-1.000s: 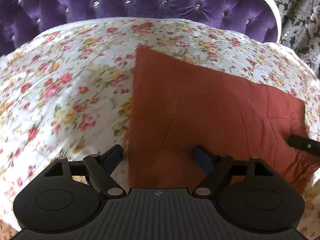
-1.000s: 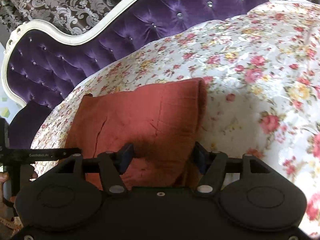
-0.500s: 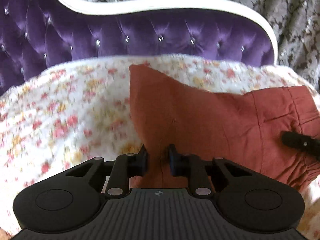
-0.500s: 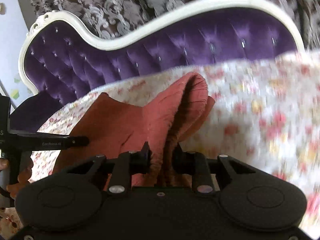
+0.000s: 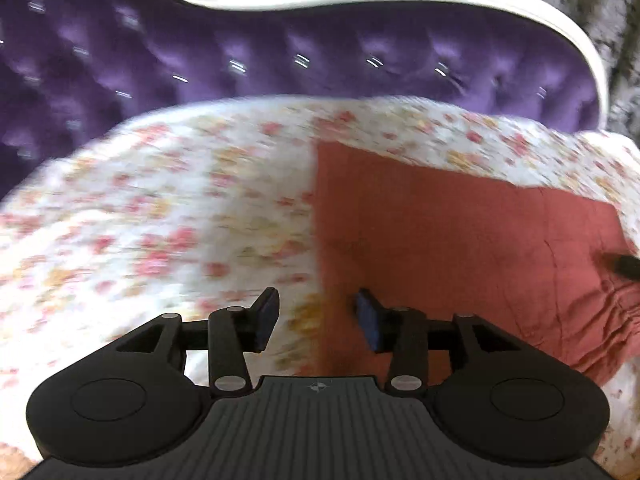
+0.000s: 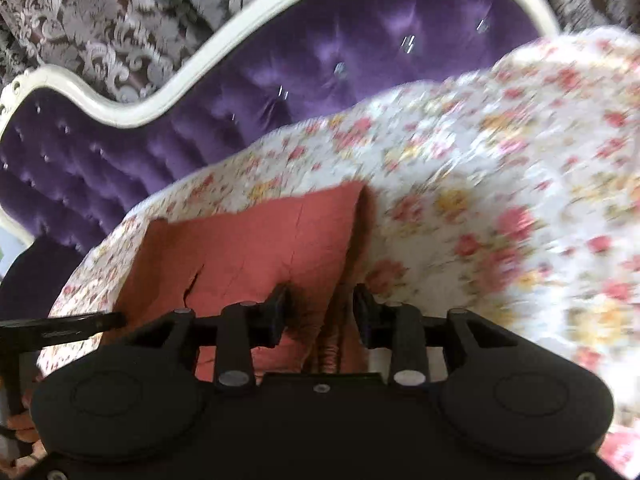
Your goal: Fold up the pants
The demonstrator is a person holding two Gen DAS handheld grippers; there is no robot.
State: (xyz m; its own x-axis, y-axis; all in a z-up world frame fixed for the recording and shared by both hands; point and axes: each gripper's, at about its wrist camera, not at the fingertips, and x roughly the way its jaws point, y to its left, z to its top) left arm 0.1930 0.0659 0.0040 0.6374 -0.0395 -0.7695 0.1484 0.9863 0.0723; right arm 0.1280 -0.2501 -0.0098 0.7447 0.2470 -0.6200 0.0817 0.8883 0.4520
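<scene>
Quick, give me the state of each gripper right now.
Left gripper: open, holding nothing, fingers straddling the left edge of the pants.
Right gripper: open, holding nothing, pants fabric lies loose between its fingers.

I am seeing no readable text, a small compass-like emblem sitting on the left gripper [image 5: 316, 318] body, faint blurred lettering showing on that gripper's bar in the right wrist view, illegible.

A floral bedsheet [image 5: 160, 208] meets a tufted purple headboard [image 5: 280, 52] with white trim [image 6: 120, 116], damask wallpaper [image 6: 100, 20] behind.
</scene>
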